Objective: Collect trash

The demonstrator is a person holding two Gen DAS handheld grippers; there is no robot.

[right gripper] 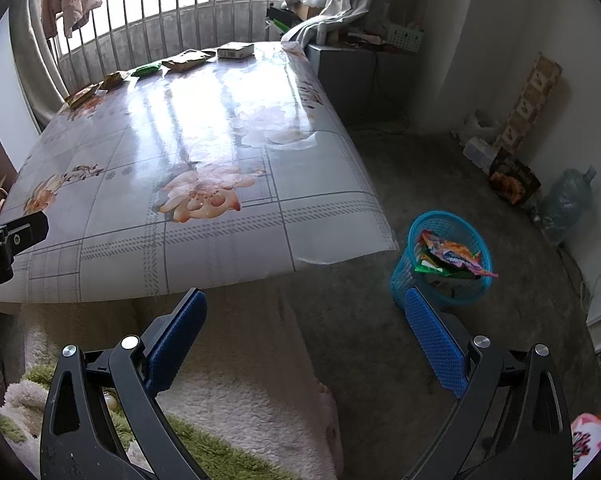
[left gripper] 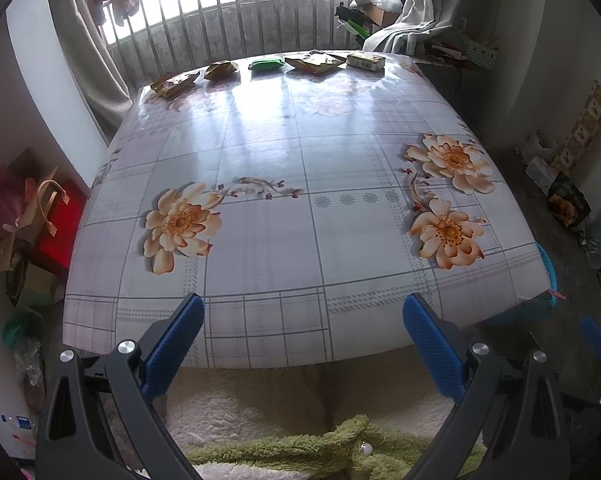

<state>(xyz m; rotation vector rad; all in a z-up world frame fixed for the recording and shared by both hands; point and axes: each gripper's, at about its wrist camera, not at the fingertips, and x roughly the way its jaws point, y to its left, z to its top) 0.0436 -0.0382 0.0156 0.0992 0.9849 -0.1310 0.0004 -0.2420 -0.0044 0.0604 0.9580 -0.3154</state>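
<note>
The tablecloth (left gripper: 268, 240) ahead of the left gripper looked glossy, smooth plastic. Right of the right gripper, the basket (right gripper: 404, 272) was plastic mesh on a rough, matt floor (right gripper: 440, 168).

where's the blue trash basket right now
The blue trash basket stands on the floor off the table's near right corner, seen in the right wrist view just beyond the open right gripper. It already holds colourful wrappers.
</note>
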